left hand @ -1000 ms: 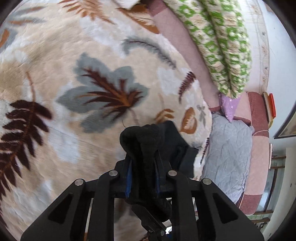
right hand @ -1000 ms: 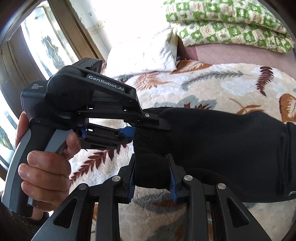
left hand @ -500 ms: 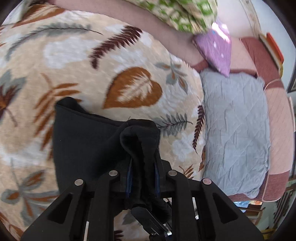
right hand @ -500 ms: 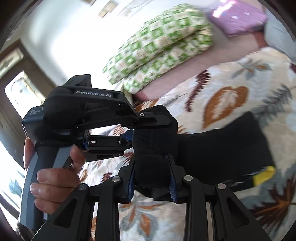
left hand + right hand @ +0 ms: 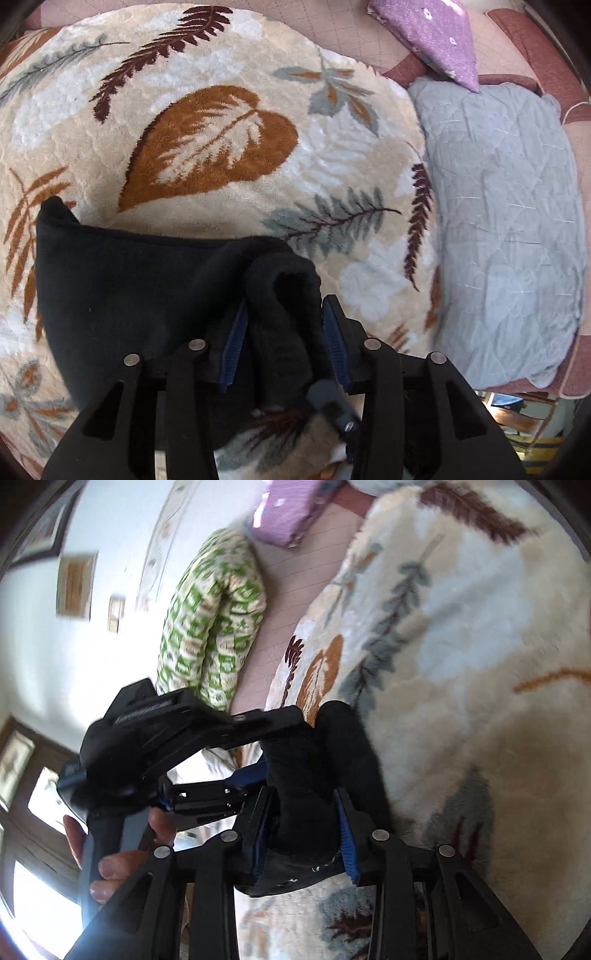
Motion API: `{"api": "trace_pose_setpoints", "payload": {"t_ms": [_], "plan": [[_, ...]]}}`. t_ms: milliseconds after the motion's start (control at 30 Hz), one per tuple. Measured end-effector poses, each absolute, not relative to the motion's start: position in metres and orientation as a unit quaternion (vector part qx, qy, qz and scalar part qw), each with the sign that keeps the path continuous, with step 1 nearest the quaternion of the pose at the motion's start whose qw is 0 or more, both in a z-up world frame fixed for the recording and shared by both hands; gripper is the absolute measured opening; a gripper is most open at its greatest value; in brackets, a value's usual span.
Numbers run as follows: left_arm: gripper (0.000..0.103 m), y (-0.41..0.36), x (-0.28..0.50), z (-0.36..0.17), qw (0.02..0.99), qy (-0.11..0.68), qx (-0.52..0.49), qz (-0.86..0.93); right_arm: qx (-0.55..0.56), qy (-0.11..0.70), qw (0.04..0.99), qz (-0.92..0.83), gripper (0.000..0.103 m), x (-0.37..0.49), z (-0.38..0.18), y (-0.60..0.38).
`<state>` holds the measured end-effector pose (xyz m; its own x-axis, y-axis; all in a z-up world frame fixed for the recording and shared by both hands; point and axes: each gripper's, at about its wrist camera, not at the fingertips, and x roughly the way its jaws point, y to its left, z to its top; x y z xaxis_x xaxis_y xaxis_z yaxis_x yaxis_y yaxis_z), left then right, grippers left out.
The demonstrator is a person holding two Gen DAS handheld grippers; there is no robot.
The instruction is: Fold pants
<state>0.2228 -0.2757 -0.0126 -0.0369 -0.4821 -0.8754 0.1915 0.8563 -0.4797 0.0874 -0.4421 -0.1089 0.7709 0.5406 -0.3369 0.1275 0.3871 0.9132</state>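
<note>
Carrying the black fleece pants (image 5: 140, 295) over the leaf-patterned plush blanket (image 5: 221, 92), left gripper (image 5: 282, 325) and right gripper (image 5: 304, 827) each pinch bunched fabric; next, lay it flat toward 12 o'clock.

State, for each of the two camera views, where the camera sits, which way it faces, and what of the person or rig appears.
Left wrist: rides the left gripper, looks down at the leaf-patterned plush blanket; its own fingers clamp the black fleece pants.
Right wrist: rides the right gripper, faces sideways toward the green patterned pillow; shows the left gripper and bare hand.
Shared: pants, blanket, left gripper.
</note>
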Motion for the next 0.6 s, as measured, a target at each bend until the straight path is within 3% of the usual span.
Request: {"api": "trace_pose_setpoints", "payload": {"t_ms": [167, 233, 267, 400, 600], "plan": [[0.040, -0.215, 0.207, 0.023, 0.701, 0.646, -0.147, -0.263, 0.588, 0.295, 0.744, 0.121, 0.050, 0.068, -0.107, -0.468], [0.049, -0.181, 0.200, 0.027, 0.711, 0.632, -0.177, -0.254, 0.580, 0.281, 0.756, 0.113, 0.050, 0.058, -0.094, -0.481], [0.054, -0.159, 0.194, 0.027, 0.716, 0.625, -0.196, -0.243, 0.568, 0.278, 0.767, 0.109, 0.050, 0.055, -0.086, -0.486], [0.054, -0.111, 0.170, 0.009, 0.709, 0.621, -0.256, -0.213, 0.499, 0.292, 0.805, 0.129, 0.051, 0.065, -0.049, -0.486], [0.054, -0.122, 0.138, -0.020, 0.679, 0.627, -0.311, -0.222, 0.336, 0.379, 0.843, 0.181, 0.054, 0.110, -0.020, -0.435]]}}
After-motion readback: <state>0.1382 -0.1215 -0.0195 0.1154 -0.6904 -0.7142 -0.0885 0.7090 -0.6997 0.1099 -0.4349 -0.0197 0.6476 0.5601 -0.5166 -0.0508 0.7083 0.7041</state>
